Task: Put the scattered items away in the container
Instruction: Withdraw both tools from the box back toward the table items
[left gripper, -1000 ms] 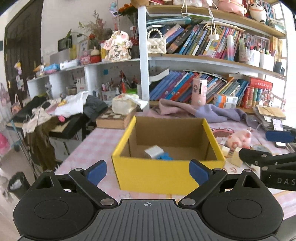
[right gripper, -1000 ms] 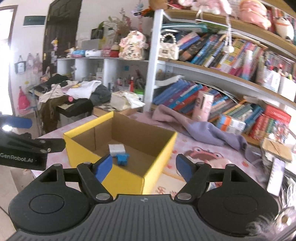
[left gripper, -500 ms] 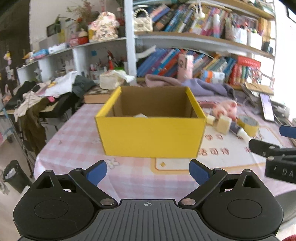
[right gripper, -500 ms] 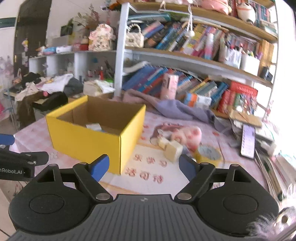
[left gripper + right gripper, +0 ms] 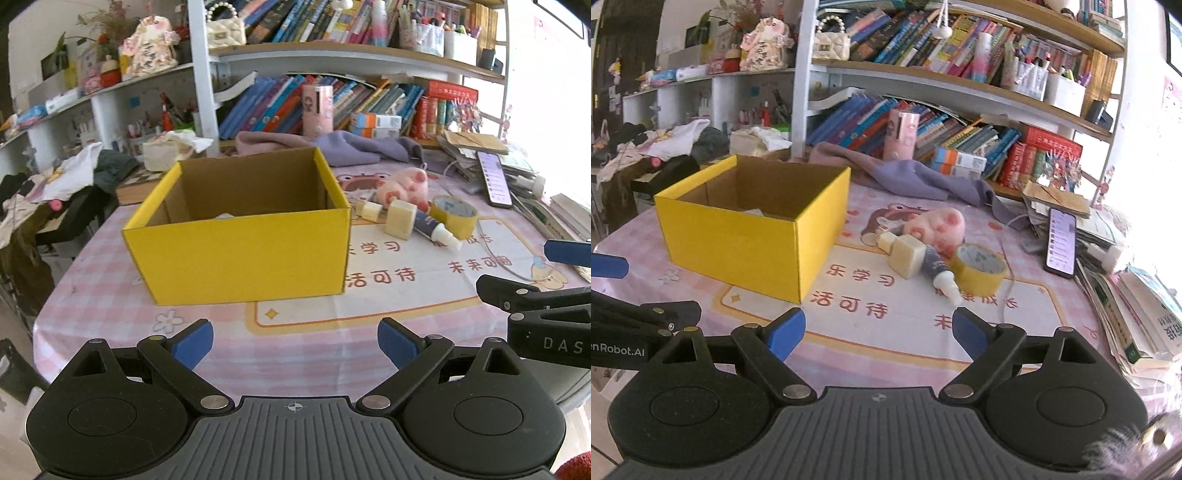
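Note:
A yellow cardboard box [image 5: 236,254] [image 5: 738,243] stands open on the pink table, with a white item [image 5: 225,216] just showing inside. To its right lie a pink pig plush [image 5: 404,186] [image 5: 938,225], a cream block [image 5: 400,219] [image 5: 905,256], a smaller cream block [image 5: 369,211], a tube [image 5: 938,271] and a yellow tape roll [image 5: 454,216] [image 5: 979,269]. My left gripper [image 5: 295,341] is open and empty, short of the box's near wall. My right gripper [image 5: 875,332] hangs in front of the scattered items. Its jaws are opening with nothing between them.
A phone [image 5: 1060,240] lies on stacked books and papers [image 5: 1137,295] at the right edge. A purple cloth [image 5: 351,147] is bunched behind the box below the bookshelves. Clothes are piled beyond the table's left edge [image 5: 48,295].
Both grippers have drawn back from over the box and sunk lower, so the box now shows its side wall. The right jaws have spread wider.

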`<state>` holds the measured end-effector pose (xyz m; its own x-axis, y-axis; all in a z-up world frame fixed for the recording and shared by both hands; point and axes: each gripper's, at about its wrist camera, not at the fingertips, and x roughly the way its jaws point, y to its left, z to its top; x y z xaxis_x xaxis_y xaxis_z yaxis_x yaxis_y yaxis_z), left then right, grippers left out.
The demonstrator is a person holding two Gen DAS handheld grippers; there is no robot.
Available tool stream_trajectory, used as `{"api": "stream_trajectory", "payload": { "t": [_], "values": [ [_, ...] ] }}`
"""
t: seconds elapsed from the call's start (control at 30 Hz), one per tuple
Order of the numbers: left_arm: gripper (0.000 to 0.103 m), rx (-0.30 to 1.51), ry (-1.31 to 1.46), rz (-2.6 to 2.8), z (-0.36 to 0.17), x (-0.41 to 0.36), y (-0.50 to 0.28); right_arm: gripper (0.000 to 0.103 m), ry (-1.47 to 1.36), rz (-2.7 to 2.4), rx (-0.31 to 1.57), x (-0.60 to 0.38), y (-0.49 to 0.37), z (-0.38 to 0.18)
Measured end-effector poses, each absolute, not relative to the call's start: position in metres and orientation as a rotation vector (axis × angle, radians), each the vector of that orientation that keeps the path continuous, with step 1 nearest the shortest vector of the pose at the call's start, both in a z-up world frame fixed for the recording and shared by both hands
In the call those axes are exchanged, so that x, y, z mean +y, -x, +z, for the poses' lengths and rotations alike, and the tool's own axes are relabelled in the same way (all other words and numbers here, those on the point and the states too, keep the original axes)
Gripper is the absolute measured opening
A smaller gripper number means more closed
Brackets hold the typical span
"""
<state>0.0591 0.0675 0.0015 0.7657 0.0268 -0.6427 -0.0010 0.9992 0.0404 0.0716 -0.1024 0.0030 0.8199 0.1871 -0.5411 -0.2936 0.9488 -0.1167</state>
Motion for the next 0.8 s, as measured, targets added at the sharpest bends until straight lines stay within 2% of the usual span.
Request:
{"api": "stream_trajectory", "payload": {
  "t": [0.8],
  "values": [
    [0.098, 0.735, -0.127, -0.185, -0.01, -0.026, -0.119, 0.088, 0.15, 0.097, 0.645, -0.183, -0.109, -0.007]
  ]
}}
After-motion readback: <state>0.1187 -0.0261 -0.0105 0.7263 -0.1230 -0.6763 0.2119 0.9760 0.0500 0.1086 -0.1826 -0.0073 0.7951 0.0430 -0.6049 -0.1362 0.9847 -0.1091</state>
